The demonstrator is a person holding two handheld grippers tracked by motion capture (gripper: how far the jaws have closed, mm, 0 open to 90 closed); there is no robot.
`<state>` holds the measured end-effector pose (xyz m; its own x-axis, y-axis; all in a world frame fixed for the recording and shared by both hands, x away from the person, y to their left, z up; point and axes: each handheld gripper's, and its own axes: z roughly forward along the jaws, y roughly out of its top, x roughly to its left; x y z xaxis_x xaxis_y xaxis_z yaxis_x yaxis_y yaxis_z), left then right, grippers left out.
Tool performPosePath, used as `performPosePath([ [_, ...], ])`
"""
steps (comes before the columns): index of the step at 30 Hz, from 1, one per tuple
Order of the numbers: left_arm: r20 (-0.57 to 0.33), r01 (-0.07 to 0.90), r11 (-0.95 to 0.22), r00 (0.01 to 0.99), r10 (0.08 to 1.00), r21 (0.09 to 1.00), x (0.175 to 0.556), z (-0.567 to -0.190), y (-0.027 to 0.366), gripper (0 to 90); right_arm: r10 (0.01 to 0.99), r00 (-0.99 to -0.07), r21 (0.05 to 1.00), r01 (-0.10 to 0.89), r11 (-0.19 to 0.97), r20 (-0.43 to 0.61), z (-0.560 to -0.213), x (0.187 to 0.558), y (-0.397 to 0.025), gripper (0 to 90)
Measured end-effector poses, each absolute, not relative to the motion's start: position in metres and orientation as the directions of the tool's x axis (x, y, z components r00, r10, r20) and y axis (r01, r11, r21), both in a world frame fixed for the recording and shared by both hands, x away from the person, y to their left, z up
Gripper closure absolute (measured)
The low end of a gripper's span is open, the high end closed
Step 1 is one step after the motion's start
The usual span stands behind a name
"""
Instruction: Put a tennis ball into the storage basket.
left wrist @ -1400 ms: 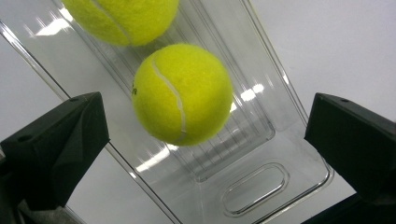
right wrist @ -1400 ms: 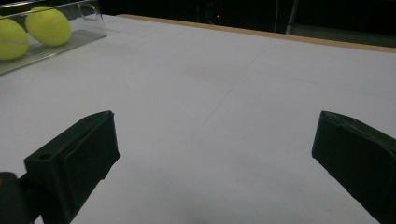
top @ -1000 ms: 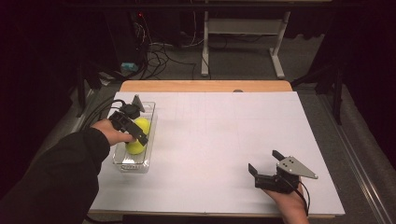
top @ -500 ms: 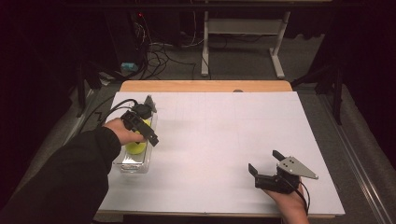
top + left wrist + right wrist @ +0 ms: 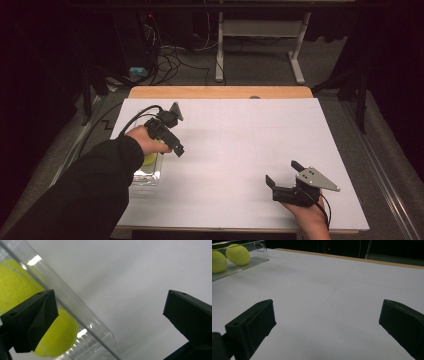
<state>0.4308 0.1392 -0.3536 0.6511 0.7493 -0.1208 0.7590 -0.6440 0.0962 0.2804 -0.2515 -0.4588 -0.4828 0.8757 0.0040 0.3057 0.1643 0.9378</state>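
A clear plastic tray (image 5: 146, 176) lies at the table's left side with yellow tennis balls in it; one ball (image 5: 149, 159) peeks out under the person's left hand. My left gripper (image 5: 172, 141) hovers just right of the tray, open and empty. In the left gripper view its jaws stand wide apart across the tray's clear wall (image 5: 75, 315), with two balls (image 5: 58, 336) behind it. My right gripper (image 5: 283, 173) rests near the front right of the table, open and empty. Its view shows the tray (image 5: 239, 265) and two balls (image 5: 238, 254) far off.
A white sheet (image 5: 235, 150) covers the table, with a wooden strip (image 5: 220, 92) along the far edge. Beyond it are a desk frame (image 5: 260, 35) and cables (image 5: 170, 55) on the floor. The left gripper's cable (image 5: 131, 120) loops over the table's left edge.
The left gripper has lifted off the balls in the tray and swung right and away from the person, its jaws empty. The right gripper has not moved.
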Motion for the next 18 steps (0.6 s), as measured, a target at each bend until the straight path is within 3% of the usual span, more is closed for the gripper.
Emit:
performPosePath([
  [18, -0.136, 0.716, -0.686, 0.698, 0.703, 0.128, 0.424, -0.347, 0.098, 0.6, 0.876, -0.483, 0.938, 0.305, 0.163, 0.005, -0.459, 0.28, -0.252, 0.2],
])
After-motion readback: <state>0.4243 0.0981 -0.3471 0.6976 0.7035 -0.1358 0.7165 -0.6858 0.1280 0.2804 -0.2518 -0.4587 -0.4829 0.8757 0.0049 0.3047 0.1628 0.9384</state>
